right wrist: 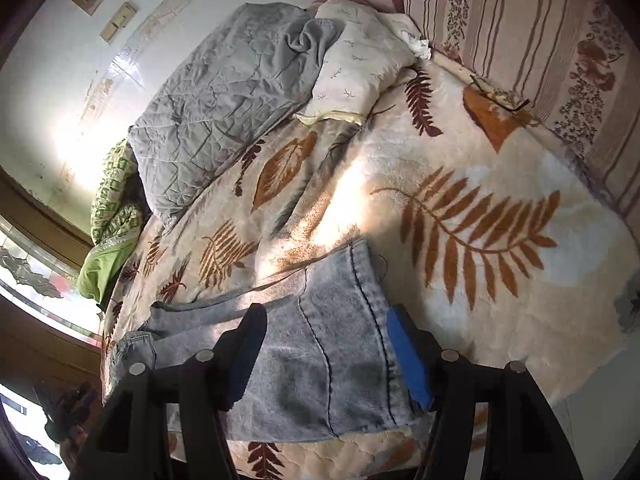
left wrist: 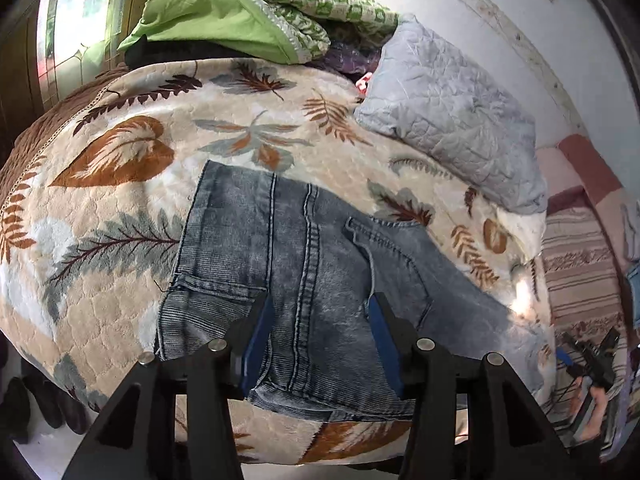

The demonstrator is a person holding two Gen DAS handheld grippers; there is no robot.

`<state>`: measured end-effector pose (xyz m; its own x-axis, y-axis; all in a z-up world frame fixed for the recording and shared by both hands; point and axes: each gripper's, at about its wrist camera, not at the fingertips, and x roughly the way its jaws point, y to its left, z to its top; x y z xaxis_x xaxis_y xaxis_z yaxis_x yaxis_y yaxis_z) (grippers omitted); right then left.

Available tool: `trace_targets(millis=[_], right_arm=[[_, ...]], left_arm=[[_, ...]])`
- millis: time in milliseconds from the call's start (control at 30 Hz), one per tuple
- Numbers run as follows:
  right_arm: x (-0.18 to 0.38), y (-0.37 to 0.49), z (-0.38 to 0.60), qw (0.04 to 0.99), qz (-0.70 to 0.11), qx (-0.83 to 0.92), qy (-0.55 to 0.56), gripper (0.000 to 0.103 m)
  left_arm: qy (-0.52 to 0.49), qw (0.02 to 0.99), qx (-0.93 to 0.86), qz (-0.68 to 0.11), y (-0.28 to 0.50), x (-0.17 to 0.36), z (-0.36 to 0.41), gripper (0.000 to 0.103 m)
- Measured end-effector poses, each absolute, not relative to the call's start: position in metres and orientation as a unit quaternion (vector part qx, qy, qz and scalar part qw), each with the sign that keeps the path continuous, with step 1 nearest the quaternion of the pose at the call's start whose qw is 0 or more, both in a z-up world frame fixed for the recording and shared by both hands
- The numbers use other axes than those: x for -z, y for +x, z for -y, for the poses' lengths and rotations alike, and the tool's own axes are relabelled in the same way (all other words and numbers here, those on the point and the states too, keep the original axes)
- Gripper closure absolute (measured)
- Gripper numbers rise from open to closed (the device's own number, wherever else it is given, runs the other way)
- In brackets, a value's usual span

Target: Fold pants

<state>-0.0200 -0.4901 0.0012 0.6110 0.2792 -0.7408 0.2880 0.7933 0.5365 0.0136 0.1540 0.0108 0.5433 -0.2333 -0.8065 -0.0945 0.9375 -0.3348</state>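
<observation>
Blue-grey jeans (left wrist: 304, 264) lie flat on a leaf-patterned blanket (left wrist: 120, 184), filling the lower centre of both views. The left gripper (left wrist: 320, 320) stands with jaws apart over the waist and pocket area, pads not pressing the cloth. The right gripper (right wrist: 326, 344) also stands open over a leg end. A grey quilt (right wrist: 224, 112) sits upper left in the right view.

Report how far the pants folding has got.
Done: the jeans lie on the leaf-print blanket, one leg stacked over the other. In hand: nothing; the left gripper over the seat and the right gripper over the leg ends both stand open. Left: folding the length; the legs remain stretched out.
</observation>
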Motion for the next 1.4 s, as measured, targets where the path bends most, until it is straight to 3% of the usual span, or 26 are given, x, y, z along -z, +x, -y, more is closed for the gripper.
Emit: trace_targets(millis=[100, 200, 300, 367, 467, 567, 600, 667, 700, 767, 900, 967, 1067, 1200, 1400], right_arm=[[0.020, 0.021, 0.504, 0.812, -0.470, 0.011, 0.345, 0.037], [0.052, 0.053, 0.509, 0.770, -0.514, -0.011, 0.378, 0.038], [0.057, 0.065, 0.495, 0.777, -0.540, -0.003, 0.324, 0.089], [0.040, 0.061, 0.492, 0.805, -0.509, 0.002, 0.306, 0.094], [0.025, 0.050, 0.479, 0.843, -0.482, 0.029, 0.236, 0.094], [0.066, 0.055, 0.470, 0.814, -0.551, 0.045, 0.178, 0.086], [0.062, 0.051, 0.473, 0.824, -0.534, 0.047, 0.183, 0.079], [0.045, 0.043, 0.481, 0.837, -0.501, 0.057, 0.211, 0.045], [0.033, 0.039, 0.483, 0.848, -0.479, 0.069, 0.217, 0.035], [0.002, 0.035, 0.477, 0.870, -0.442, 0.082, 0.202, 0.035], [-0.035, 0.059, 0.416, 0.876, -0.428, -0.064, 0.212, 0.035], [-0.038, 0.079, 0.363, 0.864, -0.441, -0.146, 0.193, 0.035], [-0.033, 0.105, 0.275, 0.847, -0.461, -0.227, 0.137, 0.037], [-0.009, 0.144, 0.179, 0.820, -0.494, -0.282, 0.066, 0.055], [0.024, 0.183, 0.105, 0.801, -0.517, -0.299, -0.039, 0.055]], left_arm=[[-0.143, 0.831, 0.005, -0.538, 0.022, 0.037, -0.151, 0.053], [-0.117, 0.851, -0.011, -0.512, 0.016, 0.041, -0.155, 0.053], [-0.155, 0.845, -0.015, -0.512, 0.017, 0.042, -0.170, 0.053], [-0.164, 0.842, -0.014, -0.513, 0.018, 0.043, -0.176, 0.053], [-0.155, 0.843, -0.018, -0.515, 0.017, 0.039, -0.172, 0.053], [-0.164, 0.844, -0.024, -0.510, 0.016, 0.023, -0.163, 0.053], [-0.167, 0.852, -0.008, -0.497, 0.014, 0.013, -0.159, 0.053], [-0.157, 0.871, 0.028, -0.464, 0.006, -0.010, -0.145, 0.049], [-0.142, 0.882, 0.041, -0.448, 0.004, -0.019, -0.137, 0.041], [-0.095, 0.896, 0.045, -0.432, 0.005, -0.021, -0.121, 0.033], [-0.046, 0.851, -0.031, -0.522, 0.028, 0.047, -0.120, 0.031], [-0.004, 0.877, -0.039, -0.480, 0.017, 0.048, -0.114, 0.023], [-0.009, 0.882, -0.032, -0.470, 0.014, 0.049, -0.116, 0.023], [-0.017, 0.885, -0.016, -0.464, 0.009, 0.049, -0.123, 0.023], [-0.016, 0.891, -0.001, -0.453, 0.009, 0.053, -0.122, 0.023]])
